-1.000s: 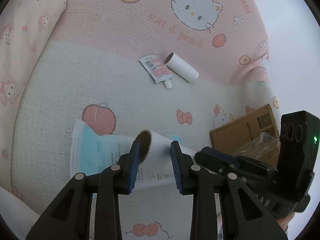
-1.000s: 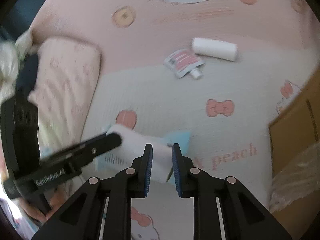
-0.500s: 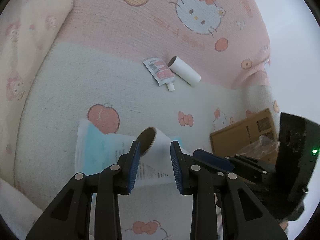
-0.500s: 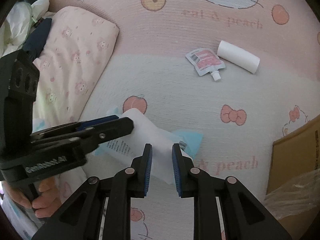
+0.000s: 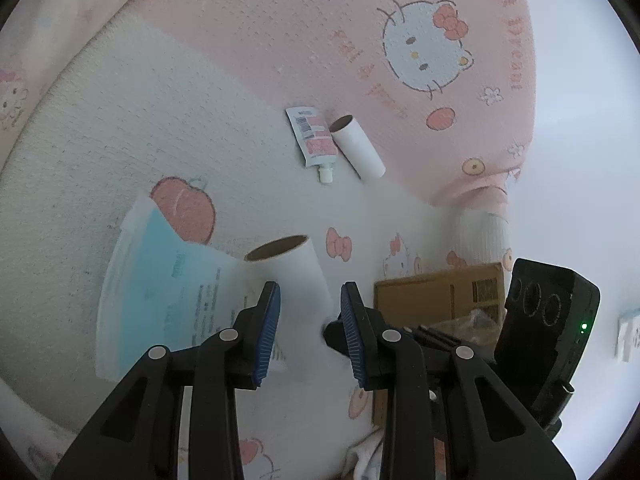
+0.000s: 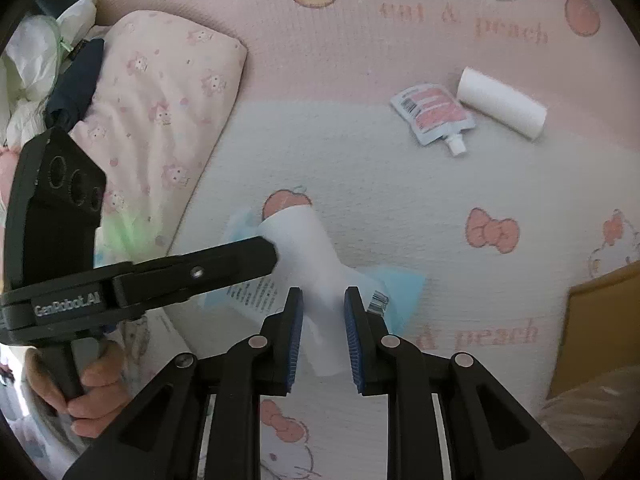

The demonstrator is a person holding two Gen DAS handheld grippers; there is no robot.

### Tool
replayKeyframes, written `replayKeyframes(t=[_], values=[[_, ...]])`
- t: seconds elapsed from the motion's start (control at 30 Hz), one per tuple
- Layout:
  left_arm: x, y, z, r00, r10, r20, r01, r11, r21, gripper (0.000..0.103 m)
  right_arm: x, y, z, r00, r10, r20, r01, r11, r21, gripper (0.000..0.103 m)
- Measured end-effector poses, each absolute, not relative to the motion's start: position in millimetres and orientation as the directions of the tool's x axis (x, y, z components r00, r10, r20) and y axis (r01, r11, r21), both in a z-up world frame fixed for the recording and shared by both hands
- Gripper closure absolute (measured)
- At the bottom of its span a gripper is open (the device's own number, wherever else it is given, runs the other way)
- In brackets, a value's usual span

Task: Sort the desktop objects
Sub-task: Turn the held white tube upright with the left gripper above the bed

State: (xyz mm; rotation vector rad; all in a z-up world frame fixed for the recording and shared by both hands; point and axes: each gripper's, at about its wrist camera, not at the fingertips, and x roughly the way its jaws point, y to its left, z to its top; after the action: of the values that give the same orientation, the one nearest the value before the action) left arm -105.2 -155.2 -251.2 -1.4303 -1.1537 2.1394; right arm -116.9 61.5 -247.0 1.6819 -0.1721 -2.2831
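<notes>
Right wrist view cuts the cardboard box (image 6: pixel 600 320) off at the edge. Both grippers clamp one white cardboard-core roll (image 6: pixel 316 276) above a blue-and-white packet (image 5: pixel 160 292), partly hidden: left gripper (image 5: pixel 310 332) near the brown open end, right gripper (image 6: pixel 322 336) pinching the other.

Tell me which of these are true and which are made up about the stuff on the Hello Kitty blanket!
1. Both grippers hold the same white paper tube. True: left gripper and right gripper each clamp it.
2. A second white tube lies beside a spouted pouch. True.
3. The pouch's spout has a red cap. False: the cap is white.
4. A cardboard box is in the left wrist view. True.
5. The blue packet rests on top of the held tube. False: it lies below it.
</notes>
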Motion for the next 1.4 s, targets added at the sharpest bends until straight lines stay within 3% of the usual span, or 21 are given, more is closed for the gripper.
replayKeyframes(t=[0.17,0.33,0.97,1.23,1.4], values=[[-113,-151,-258,-0.415,0.646,-0.640,0.177,-0.633,-0.754,0.070,-122,63,-250,-0.250,-0.351,-0.903,0.157,-0.934,0.320,0.083],[-117,-146,-263,-0.393,0.635,-0.665,0.180,-0.656,-0.733,0.070,-126,52,-264,-0.195,-0.346,-0.918,0.164,-0.934,0.317,0.063],[-125,-148,-271,-0.395,0.689,-0.608,0.172,-0.594,-0.786,0.064,-127,58,-257,-0.229,-0.319,-0.920,0.181,-0.942,0.281,0.063],[-107,-152,-241,-0.458,0.755,-0.469,0.062,-0.499,-0.864,0.065,-110,75,-245,-0.254,-0.421,-0.871,0.136,-0.907,0.399,0.063],[-106,-142,-240,-0.430,0.699,-0.572,0.074,-0.604,-0.794,0.065,-106,81,-246,-0.266,-0.440,-0.858,0.140,-0.898,0.417,0.064]])
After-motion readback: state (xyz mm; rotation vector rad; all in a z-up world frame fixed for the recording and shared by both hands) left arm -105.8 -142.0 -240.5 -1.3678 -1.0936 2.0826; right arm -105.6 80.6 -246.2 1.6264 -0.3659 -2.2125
